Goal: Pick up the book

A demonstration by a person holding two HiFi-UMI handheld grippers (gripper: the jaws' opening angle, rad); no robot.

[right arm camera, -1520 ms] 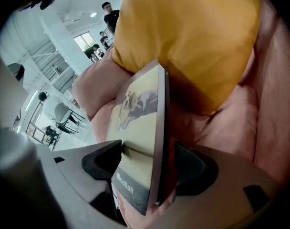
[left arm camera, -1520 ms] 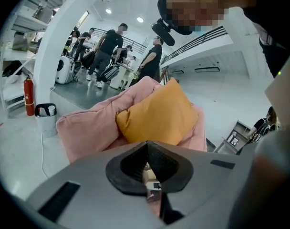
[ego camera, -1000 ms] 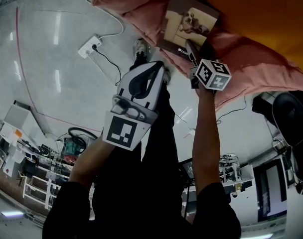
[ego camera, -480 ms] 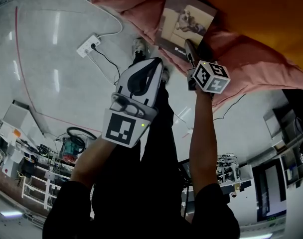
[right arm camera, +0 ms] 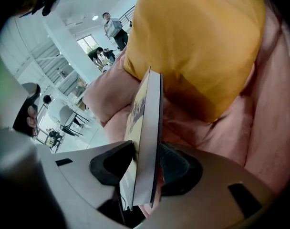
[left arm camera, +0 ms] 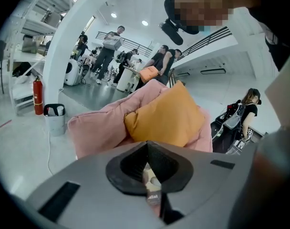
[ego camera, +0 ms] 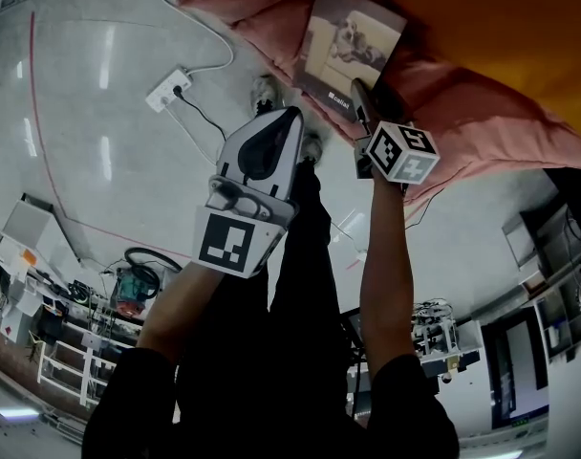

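Observation:
The book (ego camera: pixel 353 51), with a sepia dog picture on its cover, leans on the pink cushion (ego camera: pixel 482 113) just below the orange cushion (ego camera: pixel 520 27). My right gripper (ego camera: pixel 363 101) holds its lower edge. In the right gripper view the book (right arm camera: pixel 147 123) stands edge-on between the jaws of the right gripper (right arm camera: pixel 146 161); the jaws are closing and both pads touch its covers. My left gripper (ego camera: pixel 292 118) hovers to the left over the floor and the person's legs, its tips together and nothing held. In the left gripper view, the left gripper (left arm camera: pixel 147 144) points at the cushions.
A white power strip (ego camera: pixel 173 89) with cables lies on the glossy floor, near the person's shoe (ego camera: pixel 267 92). A bin (left arm camera: pixel 54 118) and a red fire extinguisher (left arm camera: pixel 37 95) stand left of the cushions. Several people stand far behind.
My right gripper has risen a little with the book, which has shifted up and left against the cushion. The left gripper has barely moved.

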